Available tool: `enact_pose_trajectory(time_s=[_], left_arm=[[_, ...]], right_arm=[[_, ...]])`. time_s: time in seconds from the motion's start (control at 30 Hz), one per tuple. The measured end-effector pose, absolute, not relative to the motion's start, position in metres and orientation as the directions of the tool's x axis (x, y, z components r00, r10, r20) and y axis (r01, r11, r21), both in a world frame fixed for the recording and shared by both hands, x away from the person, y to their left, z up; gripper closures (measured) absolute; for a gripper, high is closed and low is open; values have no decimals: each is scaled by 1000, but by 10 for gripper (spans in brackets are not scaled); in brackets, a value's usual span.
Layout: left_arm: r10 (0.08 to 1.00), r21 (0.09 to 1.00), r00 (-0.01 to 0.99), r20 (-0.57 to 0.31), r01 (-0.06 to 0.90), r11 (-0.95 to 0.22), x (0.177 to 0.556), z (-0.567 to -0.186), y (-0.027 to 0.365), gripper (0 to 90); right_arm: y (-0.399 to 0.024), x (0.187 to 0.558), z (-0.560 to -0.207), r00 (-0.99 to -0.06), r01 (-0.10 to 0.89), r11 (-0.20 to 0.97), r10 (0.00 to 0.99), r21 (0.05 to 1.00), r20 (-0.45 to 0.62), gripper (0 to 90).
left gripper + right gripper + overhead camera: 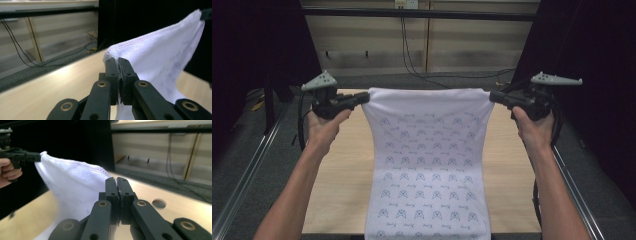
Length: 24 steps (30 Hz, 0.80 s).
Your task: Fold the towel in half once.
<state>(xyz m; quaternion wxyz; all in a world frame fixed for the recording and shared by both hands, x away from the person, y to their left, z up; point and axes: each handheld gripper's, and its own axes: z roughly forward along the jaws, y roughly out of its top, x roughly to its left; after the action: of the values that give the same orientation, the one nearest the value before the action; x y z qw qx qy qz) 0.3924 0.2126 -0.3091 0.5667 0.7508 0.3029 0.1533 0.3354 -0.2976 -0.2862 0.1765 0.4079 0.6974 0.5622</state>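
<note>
From the high view we see our left gripper (365,97) and our right gripper (493,96) holding a white towel (428,160) by its two upper corners, above the far half of the table (337,170). The towel is printed with rows of small blue figures. Its top edge runs taut and nearly level between the two grippers, raised off the table, and the cloth hangs and slopes down from there toward the near edge, where it passes out of the picture. Each gripper's fingers are clamped on a corner of the cloth, and a grey three-cornered plate sits on top of each.

In the left gripper view, the left gripper (118,60) has its fingers (111,72) pressed together on the stitched corner of the towel (160,55). The hemmed edge climbs away toward the upper right, where the tip of the other gripper meets the far corner. The table (62,82) lies below.

In the right gripper view, the right gripper (116,179) likewise has its fingers (111,192) closed tight on the towel (75,185), with the hem pinched between them. The cloth stretches off to the left, where the left gripper (37,157) grips the opposite corner. The table (175,207) shows beneath, with a round hole in it just beside the fingers.
</note>
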Motion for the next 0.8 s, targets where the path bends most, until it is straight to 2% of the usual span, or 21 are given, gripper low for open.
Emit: enact_pose_trajectory(time_s=[0.03,0.07,0.1,0.17,0.23,0.27,0.33,0.4,0.5,0.53,0.57,0.67,0.7,0.77,0.8], left_arm=[[618,942,781,-83,263,-206,373,-319,213,874],[618,942,781,-83,263,-206,373,-319,213,874],[608,949,792,-51,228,-218,350,-330,216,874],[600,948,798,-54,230,-220,340,-336,219,874],[580,941,809,-91,260,-216,312,-356,223,874],[580,941,809,-91,260,-216,312,-356,223,874],[554,942,828,-87,248,-224,280,-366,222,874],[551,940,830,-88,252,-229,267,-370,222,875],[543,914,831,-116,304,-270,244,-389,220,875],[534,881,834,-140,352,-317,237,-410,216,874],[534,881,834,-140,352,-317,237,-410,216,874],[544,811,821,-172,432,-396,238,-446,209,874],[565,789,816,-120,424,-445,238,-453,206,874],[560,719,816,-143,474,-508,246,-468,201,873],[560,719,816,-143,474,-508,246,-468,201,873]], right_arm=[[-297,326,-290,-614,373,46,761,927,209,887],[-296,317,-294,-622,378,62,756,924,204,887],[-296,306,-299,-626,381,70,754,922,201,887],[-297,286,-311,-632,392,60,742,918,221,887],[-300,265,-324,-636,402,48,733,914,241,887],[-300,265,-324,-636,402,48,733,914,241,887],[-300,236,-346,-629,436,55,733,898,260,887],[-300,227,-353,-622,446,59,738,893,261,887],[-298,203,-374,-615,488,83,739,869,275,887],[-293,193,-393,-608,547,128,740,827,287,886],[-290,191,-401,-605,565,158,747,810,276,887],[-283,189,-420,-591,619,220,762,754,263,887],[-280,189,-428,-583,640,244,772,729,253,886],[-274,194,-451,-560,705,275,781,654,275,886],[-274,194,-451,-560,705,275,781,654,275,886]])
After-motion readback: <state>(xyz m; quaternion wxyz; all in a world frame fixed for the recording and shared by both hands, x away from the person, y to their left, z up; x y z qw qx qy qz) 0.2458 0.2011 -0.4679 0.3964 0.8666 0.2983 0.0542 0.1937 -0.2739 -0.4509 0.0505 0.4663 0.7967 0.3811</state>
